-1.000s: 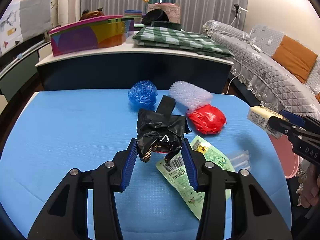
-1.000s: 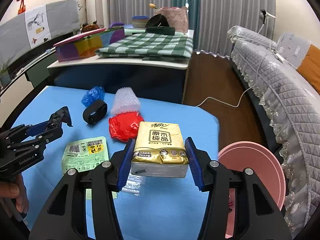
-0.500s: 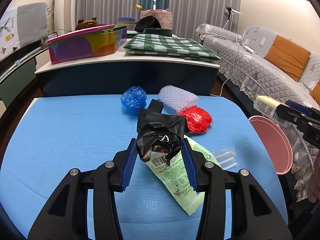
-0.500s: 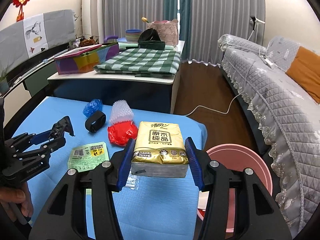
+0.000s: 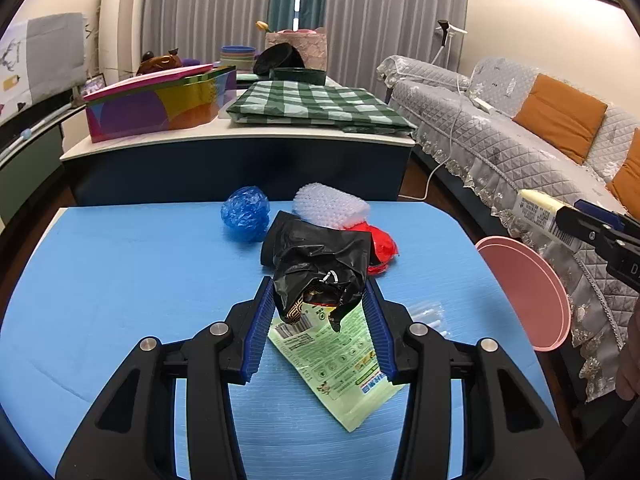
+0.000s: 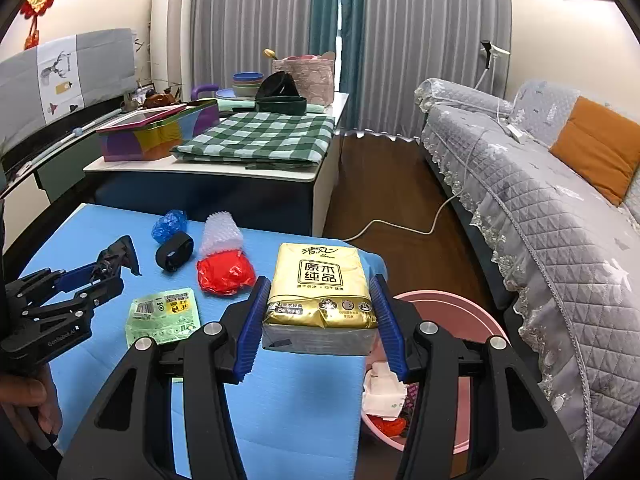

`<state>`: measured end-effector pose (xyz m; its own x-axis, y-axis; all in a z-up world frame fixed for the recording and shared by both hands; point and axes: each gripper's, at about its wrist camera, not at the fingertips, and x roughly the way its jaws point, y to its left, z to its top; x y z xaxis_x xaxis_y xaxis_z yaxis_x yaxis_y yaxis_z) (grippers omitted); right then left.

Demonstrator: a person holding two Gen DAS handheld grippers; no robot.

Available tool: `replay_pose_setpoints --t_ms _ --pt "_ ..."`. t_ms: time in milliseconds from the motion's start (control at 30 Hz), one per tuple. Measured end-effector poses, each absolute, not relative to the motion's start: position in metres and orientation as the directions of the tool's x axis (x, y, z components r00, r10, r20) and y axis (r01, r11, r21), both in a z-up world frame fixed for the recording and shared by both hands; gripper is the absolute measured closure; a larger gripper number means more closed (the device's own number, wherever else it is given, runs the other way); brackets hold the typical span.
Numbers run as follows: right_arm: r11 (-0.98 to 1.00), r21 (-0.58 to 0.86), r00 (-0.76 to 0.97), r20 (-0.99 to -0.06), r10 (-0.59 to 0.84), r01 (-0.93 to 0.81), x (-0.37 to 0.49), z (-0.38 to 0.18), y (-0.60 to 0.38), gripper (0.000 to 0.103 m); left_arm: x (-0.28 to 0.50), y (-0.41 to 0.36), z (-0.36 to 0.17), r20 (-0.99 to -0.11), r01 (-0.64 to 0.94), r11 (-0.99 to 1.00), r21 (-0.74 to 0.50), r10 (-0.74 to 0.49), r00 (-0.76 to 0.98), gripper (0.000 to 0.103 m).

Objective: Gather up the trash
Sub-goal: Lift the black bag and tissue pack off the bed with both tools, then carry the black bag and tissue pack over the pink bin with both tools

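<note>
Both claws have lifted and pulled back since the earlier frames; the pink bin now shows more fully beside the surface.

Left wrist view: left claw [image 5: 320, 312] clamped on a crumpled black bag [image 5: 320, 268], held clear above the blue surface [image 5: 120, 280]. Under it lies a green wrapper [image 5: 340, 356], flat. Far side: blue plastic ball [image 5: 245, 214], bubble wrap [image 5: 330, 208], red plastic wad [image 5: 382, 248] partly hidden behind the bag. Pink bin [image 5: 532, 292] sits off the right edge, below surface level. Right claw enters at far right, its load seen edge-on only.

Right wrist view: right claw [image 6: 320, 312] clamped on a yellow tissue pack [image 6: 320, 288], hanging near the right edge, just beside the bin [image 6: 472, 312]. Looks like staging for a drop. This view shows the bin's inside: white paper and red scraps already there. It also shows a black band [image 6: 175, 250], which the bag covers in the other view.

Bag held high likely to clear the clutter on the way over.
</note>
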<state>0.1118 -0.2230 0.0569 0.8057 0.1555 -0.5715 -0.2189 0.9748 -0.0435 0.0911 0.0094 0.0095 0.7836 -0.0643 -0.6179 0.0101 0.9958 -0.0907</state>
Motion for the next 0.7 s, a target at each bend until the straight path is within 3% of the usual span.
replay_pose_setpoints --t_ms 700 --pt "0.997 -0.021 0.846 -0.531 0.05 -0.072 0.112 0.07 -0.286 0.051 0.086 -0.034 0.019 -0.574 0.119 0.989 -0.085 -0.146 0.805 0.059"
